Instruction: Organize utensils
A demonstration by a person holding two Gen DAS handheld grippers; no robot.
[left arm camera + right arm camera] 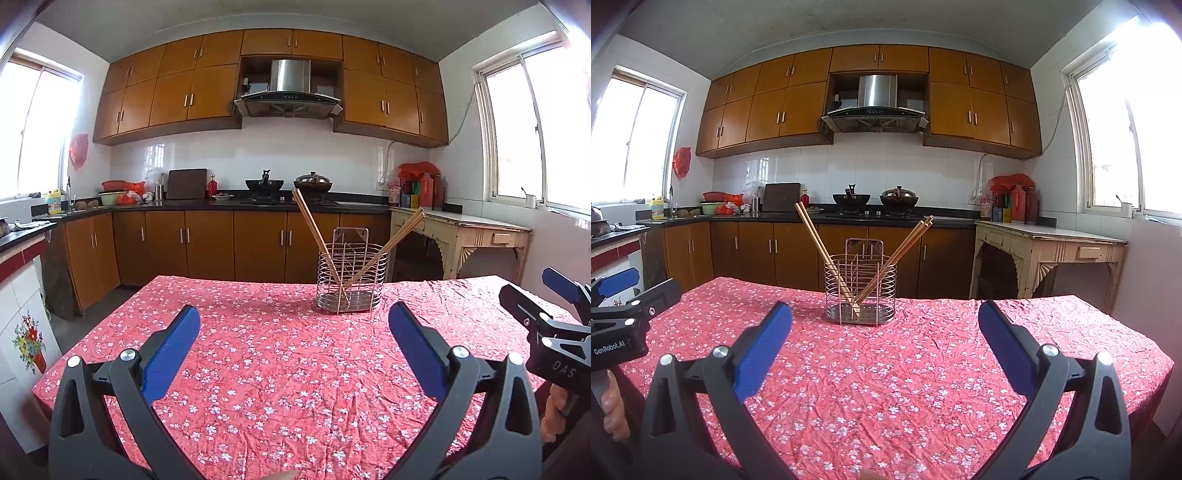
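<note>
1. Nearest the left wrist camera, the left gripper (pixel 294 332), black-framed with blue pads, hangs above the table with its jaws spread wide and nothing between them.
2. The right gripper (pixel 885 332), of the same black-and-blue build, is held likewise: jaws wide apart, empty, well short of the holder.
3. Each tool shows at the edge of the other's view, with part of a hand (pixel 614 406) on the left grip; the two are side by side at the table's near edge.
4. Under both lies the red tablecloth with small white flowers (pixel 280 384). As far as either view shows, no loose utensil lies on it.
5. Further back, toward the far edge of the table, stands the round wire-mesh metal utensil holder (pixel 860 291). It holds the wooden chopsticks (pixel 820 243) in two bundles, one leaning left and one leaning right, crossing near the base.
6. Judging from this, the collecting looks done: every visible utensil is already in the holder. What may remain is only tidying the splayed bundles, if that is wanted.
7. Beyond the table, the kitchen counter (pixel 221 206) carries pots and bottles, apparently no part of the task.
</note>
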